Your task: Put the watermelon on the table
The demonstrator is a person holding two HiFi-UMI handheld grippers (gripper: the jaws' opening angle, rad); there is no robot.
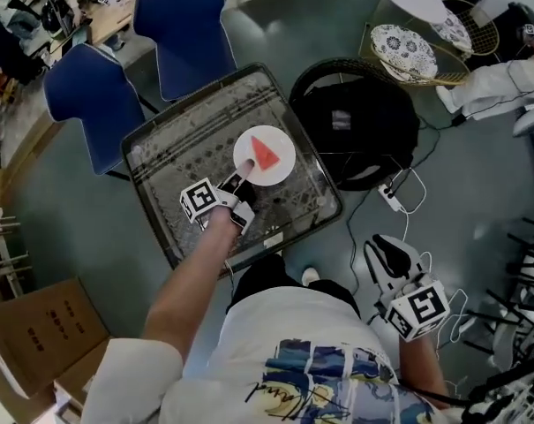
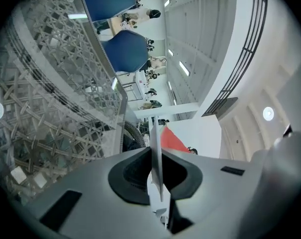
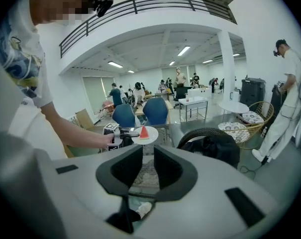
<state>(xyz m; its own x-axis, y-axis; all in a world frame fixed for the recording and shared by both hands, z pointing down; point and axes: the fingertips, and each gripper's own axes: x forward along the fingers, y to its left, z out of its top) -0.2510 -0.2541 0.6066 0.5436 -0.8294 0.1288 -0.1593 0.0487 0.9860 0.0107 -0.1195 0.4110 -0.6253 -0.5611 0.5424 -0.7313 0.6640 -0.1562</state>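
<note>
A red, wedge-shaped watermelon slice point(image 1: 264, 153) lies on a round white plate point(image 1: 282, 168). The left gripper point(image 1: 239, 182) clamps the plate by its thin near rim, jaws narrowed onto it. The plate is over the middle of the rounded-square glass table point(image 1: 174, 148), whose top shows a woven lattice pattern; whether it touches the glass is unclear. The right gripper point(image 1: 383, 249) hangs beyond the table's near right corner, jaws wide and empty.

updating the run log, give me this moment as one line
left tool: shut on plate rim | plate: carries watermelon slice, over glass table | right tool: open, empty
</note>
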